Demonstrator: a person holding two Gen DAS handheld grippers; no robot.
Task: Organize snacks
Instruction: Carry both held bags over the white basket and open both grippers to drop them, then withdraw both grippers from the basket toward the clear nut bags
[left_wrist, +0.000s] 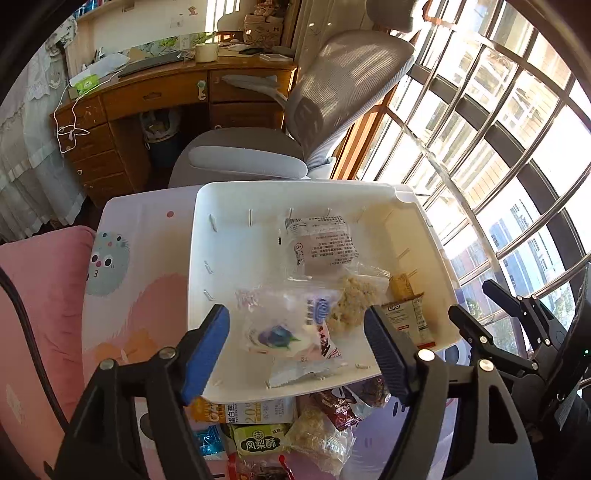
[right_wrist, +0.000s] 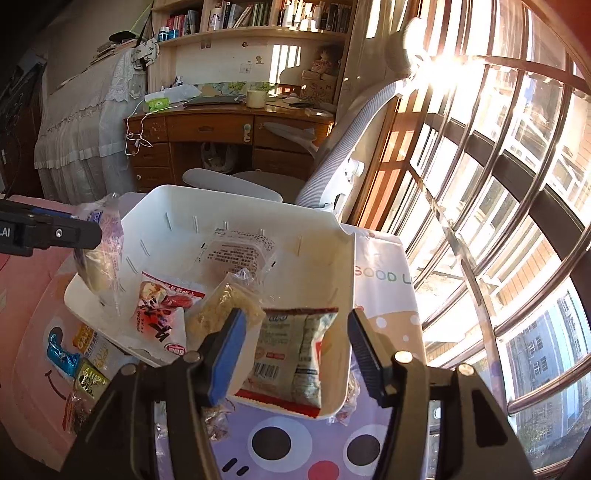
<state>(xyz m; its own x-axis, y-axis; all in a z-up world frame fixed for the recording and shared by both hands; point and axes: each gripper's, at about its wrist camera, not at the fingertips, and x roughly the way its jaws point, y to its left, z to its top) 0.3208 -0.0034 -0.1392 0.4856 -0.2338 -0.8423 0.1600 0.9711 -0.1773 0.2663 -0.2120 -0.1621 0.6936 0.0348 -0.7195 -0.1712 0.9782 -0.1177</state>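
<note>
- Left hand-held gripper (left_wrist: 295, 332) is released over the clear packet (left_wrist: 275, 325) in the white tray (left_wrist: 229, 199) — the packet may slide toward the tray's near edge.
- Right hand-held gripper (right_wrist: 295, 339) is released too; the cracker packet (right_wrist: 295, 354) overhangs the tray's near rim and could tip out.

A grey mesh office chair (left_wrist: 332, 96) is standing at a wooden desk (left_wrist: 155, 96) that is carrying a cream mug (left_wrist: 205, 51) and a green tissue box (left_wrist: 85, 84). Bookshelves (right_wrist: 258, 14) are rising above the desk. Sunlight is pouring through a barred window (right_wrist: 498, 184). A pink cushion (left_wrist: 40, 295) is lying beside the cartoon-printed cloth (right_wrist: 295, 443).
</note>
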